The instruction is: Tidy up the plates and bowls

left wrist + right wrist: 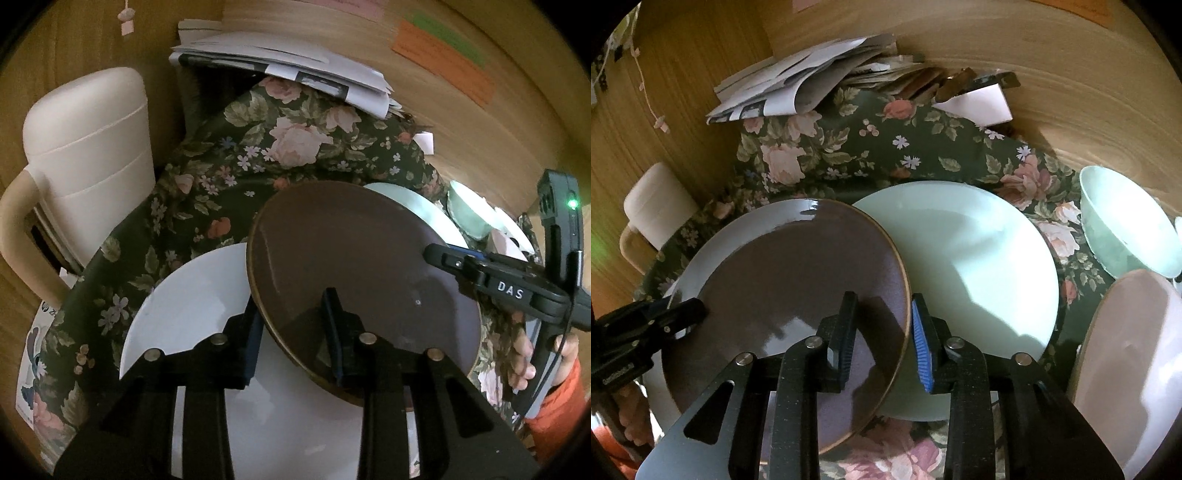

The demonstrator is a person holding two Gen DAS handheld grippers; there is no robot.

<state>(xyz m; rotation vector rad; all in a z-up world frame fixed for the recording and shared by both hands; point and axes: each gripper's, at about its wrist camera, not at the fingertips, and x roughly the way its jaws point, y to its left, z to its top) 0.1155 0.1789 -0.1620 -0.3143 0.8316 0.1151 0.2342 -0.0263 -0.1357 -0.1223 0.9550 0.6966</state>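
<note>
Item: left gripper (295, 332), jaws narrowed onto the near left rim of the brown plate (354, 273); right gripper (882, 332) clamped likewise on the plate's opposite rim. Plate was held tilted between both, just above the white plate (192, 295) lying beneath the left gripper. Beyond the right gripper: pale green plate (975, 258), partly under the brown one; further right, green bowl (1126, 229) and pink plate (1126, 369). All sat on a floral cloth (258, 155). Step judged: stacking the brown plate. Next: level, lower onto the chosen plate, release both
</note>
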